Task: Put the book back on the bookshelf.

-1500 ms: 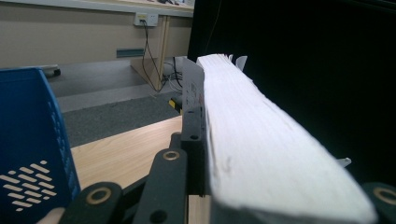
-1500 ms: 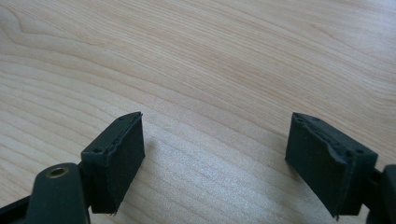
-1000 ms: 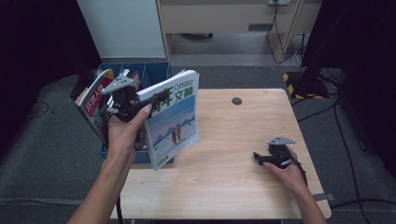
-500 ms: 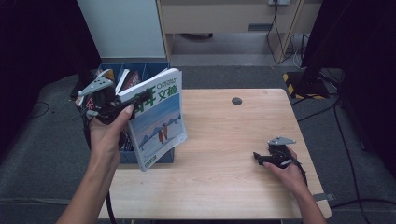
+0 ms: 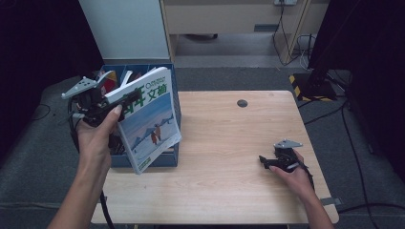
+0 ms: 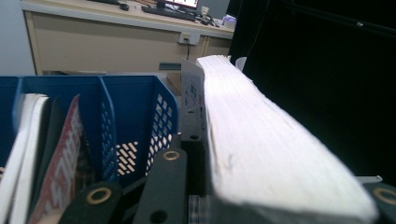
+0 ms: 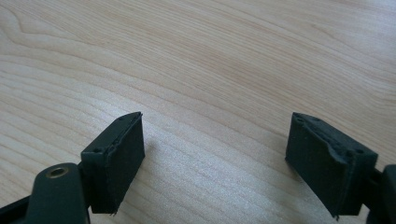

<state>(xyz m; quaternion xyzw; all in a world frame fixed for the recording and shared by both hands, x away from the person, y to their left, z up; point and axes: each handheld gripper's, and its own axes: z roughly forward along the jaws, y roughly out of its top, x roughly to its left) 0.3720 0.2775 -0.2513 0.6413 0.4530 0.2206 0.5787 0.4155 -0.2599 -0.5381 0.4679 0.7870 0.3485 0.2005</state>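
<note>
Up high, left gripper (image 5: 125,102) clamped on the magazine (image 5: 150,119) (tilted, over the blue file box (image 5: 174,98)), right gripper (image 5: 264,162) resting on the table (image 5: 229,138), left gripper view, jaws pinching the magazine's page edge (image 6: 261,140), right gripper view, jaws wide apart over bare wood, gripping nothing

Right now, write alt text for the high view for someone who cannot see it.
The left hand-held gripper holds a book by its top edge, tilted above a blue file box at the left end of a wooden table. The right hand-held gripper rests open on the table, holding nothing. Other books stand in the box.
</note>
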